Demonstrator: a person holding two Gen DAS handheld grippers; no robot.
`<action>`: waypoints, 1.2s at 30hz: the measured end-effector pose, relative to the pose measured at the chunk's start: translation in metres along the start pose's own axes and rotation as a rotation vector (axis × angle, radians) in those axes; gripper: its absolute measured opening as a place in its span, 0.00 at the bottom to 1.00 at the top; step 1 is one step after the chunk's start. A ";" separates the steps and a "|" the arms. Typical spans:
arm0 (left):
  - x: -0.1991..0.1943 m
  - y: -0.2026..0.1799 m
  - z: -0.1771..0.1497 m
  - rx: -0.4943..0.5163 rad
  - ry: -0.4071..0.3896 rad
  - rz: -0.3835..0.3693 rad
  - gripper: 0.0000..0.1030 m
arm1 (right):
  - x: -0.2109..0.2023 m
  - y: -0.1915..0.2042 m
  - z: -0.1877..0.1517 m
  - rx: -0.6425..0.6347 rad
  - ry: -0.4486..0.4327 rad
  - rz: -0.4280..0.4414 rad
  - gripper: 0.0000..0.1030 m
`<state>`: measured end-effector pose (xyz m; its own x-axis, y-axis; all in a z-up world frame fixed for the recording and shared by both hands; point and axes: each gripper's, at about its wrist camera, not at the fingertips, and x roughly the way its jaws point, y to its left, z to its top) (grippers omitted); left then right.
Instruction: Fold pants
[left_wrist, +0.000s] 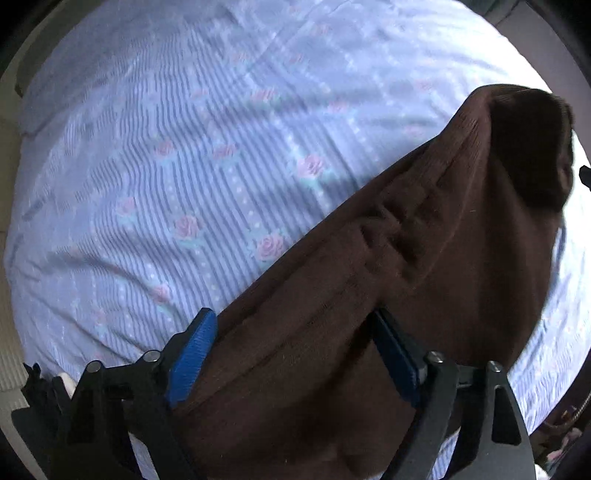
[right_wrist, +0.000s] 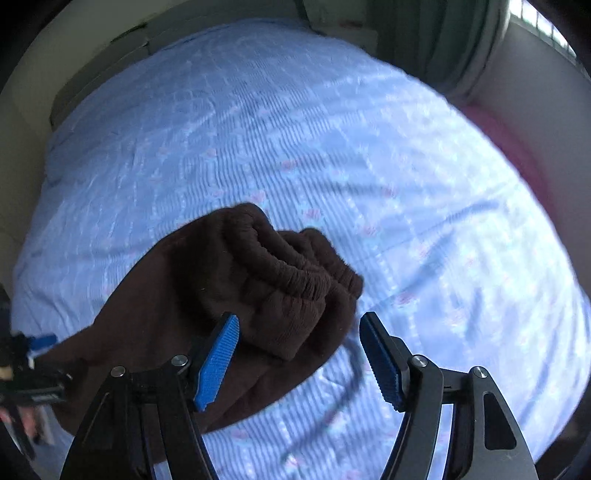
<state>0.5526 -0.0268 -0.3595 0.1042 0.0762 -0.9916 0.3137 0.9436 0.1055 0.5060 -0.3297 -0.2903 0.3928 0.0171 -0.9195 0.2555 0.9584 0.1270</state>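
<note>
Pants: one pair, dark brown knit fabric with gathered elastic waistband, bunched on a bed under one pale blue striped sheet with pink roses. Left tongs spread wide, brown cloth lying between both blue pads. Right tongs wide apart, waistband just ahead, nothing gripped.

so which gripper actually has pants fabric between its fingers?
The left gripper: the brown pants fill its open gap. The right gripper is open with only the waistband edge near it.
</note>
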 end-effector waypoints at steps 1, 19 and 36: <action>0.003 0.001 -0.001 -0.015 0.004 -0.001 0.74 | 0.009 -0.001 0.000 0.009 0.013 0.007 0.66; -0.043 -0.001 0.008 -0.096 -0.109 -0.058 0.26 | -0.008 -0.008 0.004 0.078 0.058 -0.009 0.16; -0.134 0.076 -0.116 -0.356 -0.331 0.011 0.70 | -0.088 0.072 -0.060 -0.224 -0.069 0.086 0.70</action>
<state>0.4531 0.0721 -0.2273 0.4180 0.0347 -0.9078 -0.0256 0.9993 0.0264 0.4366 -0.2449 -0.2224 0.4663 0.0888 -0.8802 0.0190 0.9937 0.1103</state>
